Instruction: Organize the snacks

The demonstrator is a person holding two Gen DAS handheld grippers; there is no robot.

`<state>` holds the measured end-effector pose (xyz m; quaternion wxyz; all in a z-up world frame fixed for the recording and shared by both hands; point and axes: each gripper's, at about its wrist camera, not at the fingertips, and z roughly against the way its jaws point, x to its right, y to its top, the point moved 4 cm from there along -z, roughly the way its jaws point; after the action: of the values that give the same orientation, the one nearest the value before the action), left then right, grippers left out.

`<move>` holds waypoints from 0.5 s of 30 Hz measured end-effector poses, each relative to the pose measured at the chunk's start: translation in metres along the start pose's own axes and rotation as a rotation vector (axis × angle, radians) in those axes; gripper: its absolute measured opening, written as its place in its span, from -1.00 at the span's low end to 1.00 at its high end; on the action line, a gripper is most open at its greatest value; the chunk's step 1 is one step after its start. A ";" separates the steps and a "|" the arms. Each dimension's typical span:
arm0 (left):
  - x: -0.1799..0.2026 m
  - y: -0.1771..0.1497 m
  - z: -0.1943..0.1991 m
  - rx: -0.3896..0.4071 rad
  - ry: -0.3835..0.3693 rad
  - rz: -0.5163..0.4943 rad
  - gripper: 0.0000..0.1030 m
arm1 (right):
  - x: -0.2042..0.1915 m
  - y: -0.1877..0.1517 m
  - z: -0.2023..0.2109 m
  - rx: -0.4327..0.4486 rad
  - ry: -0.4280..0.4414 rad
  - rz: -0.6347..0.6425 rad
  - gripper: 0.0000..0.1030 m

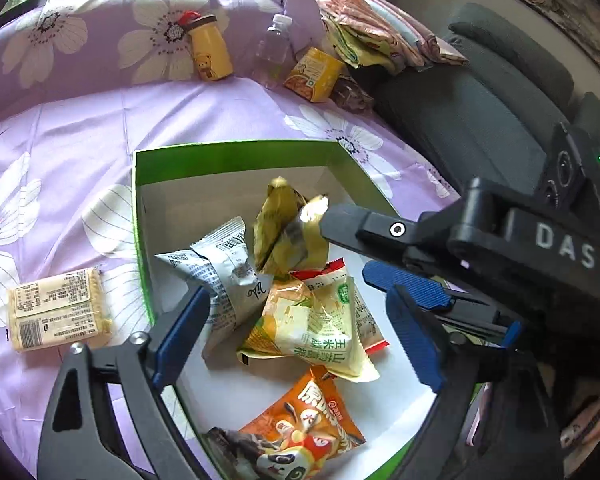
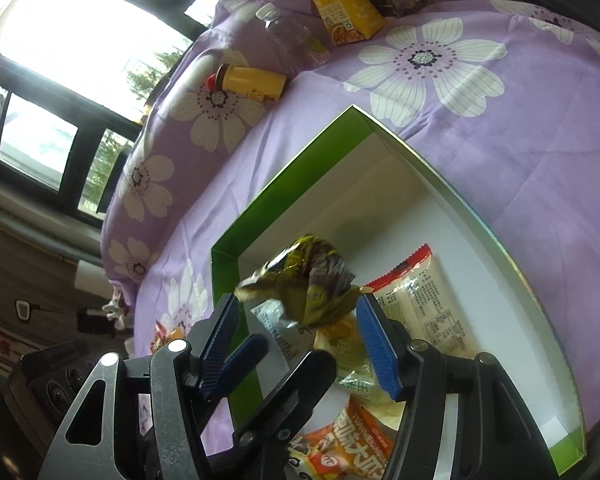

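A green box (image 1: 236, 148) with a white inside sits on the purple flowered sheet and holds several snack packets. A gold packet (image 1: 288, 226) hangs over the pile; it also shows in the right wrist view (image 2: 304, 280). My right gripper (image 2: 298, 312) is open, the gold packet between its blue pads (image 2: 376, 344), touching neither. My left gripper (image 1: 296, 320) is open and empty above the box, over a silver packet (image 1: 216, 276) and a corn packet (image 1: 312, 328). An orange packet (image 1: 312, 428) lies at the box's near end. A pale cracker packet (image 1: 58, 312) lies on the sheet left of the box.
A yellow bear bottle (image 1: 210, 48), a clear water bottle (image 1: 274, 52) and a yellow carton (image 1: 314, 74) stand beyond the box. Folded cloths (image 1: 376, 24) and a dark chair (image 1: 492, 92) are at the right. Windows (image 2: 80, 40) are behind the bed.
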<state>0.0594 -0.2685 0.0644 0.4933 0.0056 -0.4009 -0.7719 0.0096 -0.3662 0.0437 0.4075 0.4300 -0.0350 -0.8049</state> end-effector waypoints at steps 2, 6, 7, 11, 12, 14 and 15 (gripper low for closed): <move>-0.007 -0.001 0.012 0.005 -0.034 0.019 0.81 | 0.001 0.002 0.004 0.025 -0.035 0.006 0.22; -0.029 -0.003 0.047 0.081 -0.011 0.073 0.89 | -0.003 0.002 0.008 0.050 -0.047 0.025 0.23; -0.038 -0.005 0.056 0.099 0.017 0.083 0.92 | -0.007 0.001 0.008 0.048 -0.038 0.037 0.24; -0.085 -0.018 0.084 0.139 0.214 0.107 0.93 | -0.023 -0.005 0.006 0.047 -0.033 0.094 0.35; -0.100 -0.023 0.091 0.146 0.261 0.121 0.93 | -0.029 -0.006 0.005 0.050 -0.039 0.114 0.36; -0.133 -0.035 0.102 0.146 0.348 0.166 0.93 | -0.040 -0.011 0.003 0.059 -0.048 0.157 0.36; -0.149 -0.042 0.107 0.143 0.391 0.194 0.93 | -0.047 -0.014 0.001 0.063 -0.048 0.177 0.36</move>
<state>0.0612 -0.0807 0.0532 0.6321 0.1516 -0.3501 -0.6745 0.0139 -0.3253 0.0695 0.4622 0.4184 -0.1078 -0.7744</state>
